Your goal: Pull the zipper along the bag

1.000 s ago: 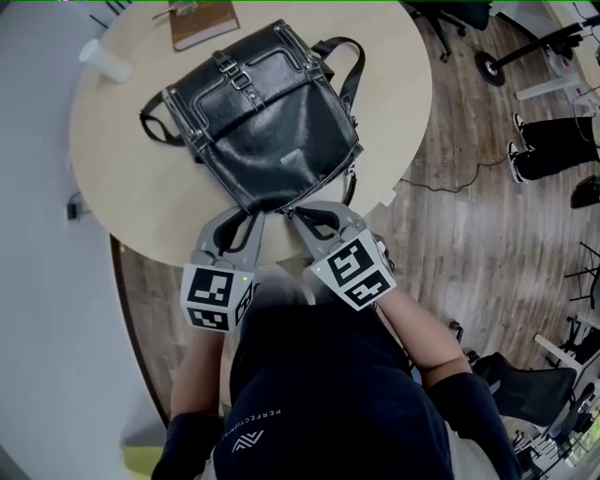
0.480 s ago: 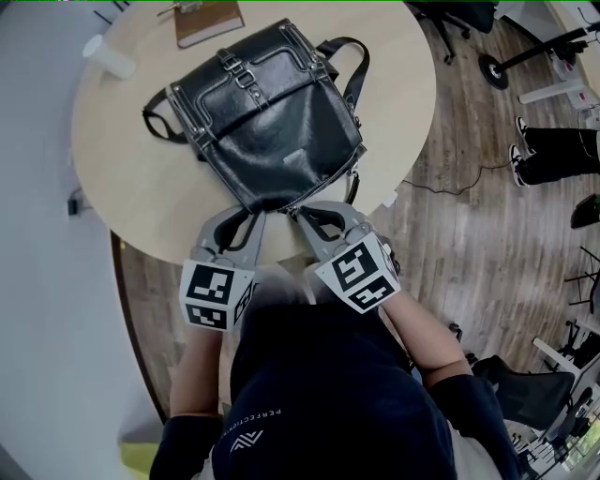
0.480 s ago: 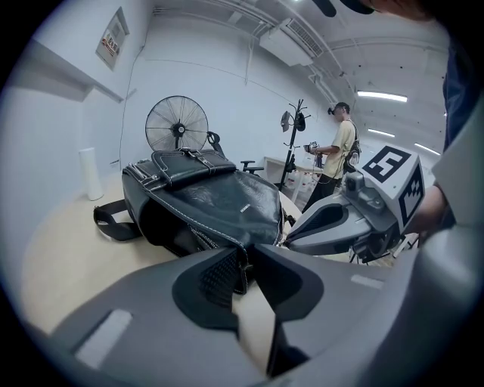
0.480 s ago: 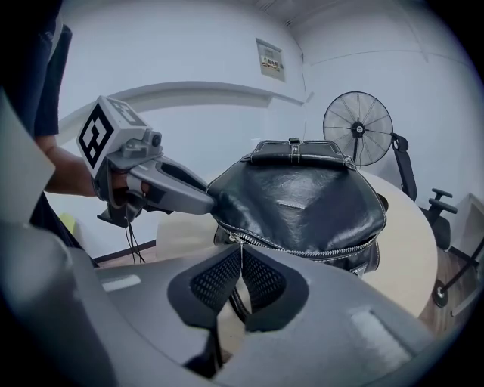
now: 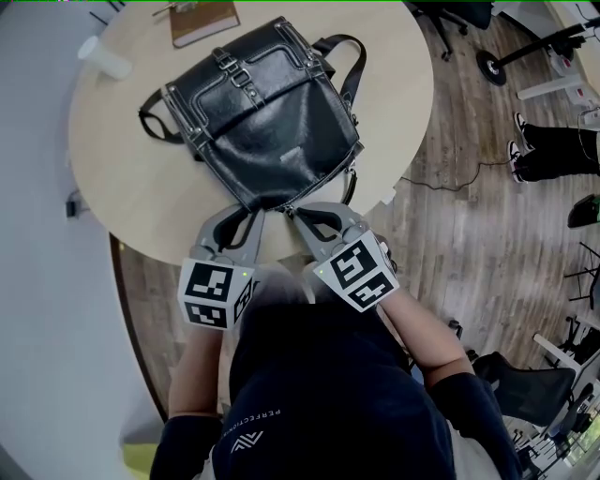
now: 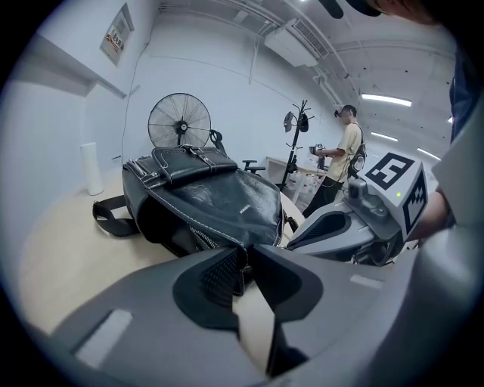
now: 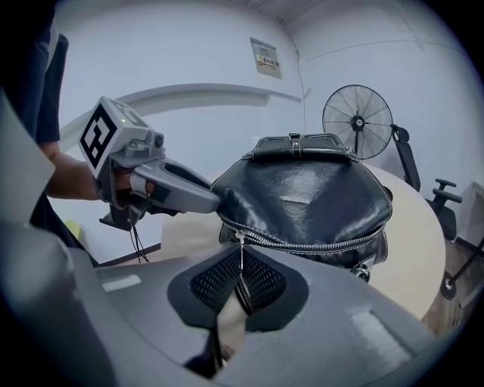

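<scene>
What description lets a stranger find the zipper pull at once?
On the round table lies a black leather bag, its zipped edge toward the person. At that edge's end a thin metal zipper pull hangs from the silver teeth, pinched by the fingers of the right gripper. Unlike the flap's buckles, it is a slim strip.

Got the bag (image 5: 267, 112) plonked mid-desk (image 5: 122, 187), with a cup (image 5: 103, 58) by the far left rim and a notebook (image 5: 204, 21) behind the bag at the far edge. Down at the near edge, seeing the left gripper (image 5: 251, 216) and right gripper (image 5: 298, 214) side by side on the bag's near corner, zipper pull (image 7: 240, 257) between the right fingers (image 7: 219, 283). Also spotting a fan (image 6: 179, 125) beyond the desk, behind the bag.
</scene>
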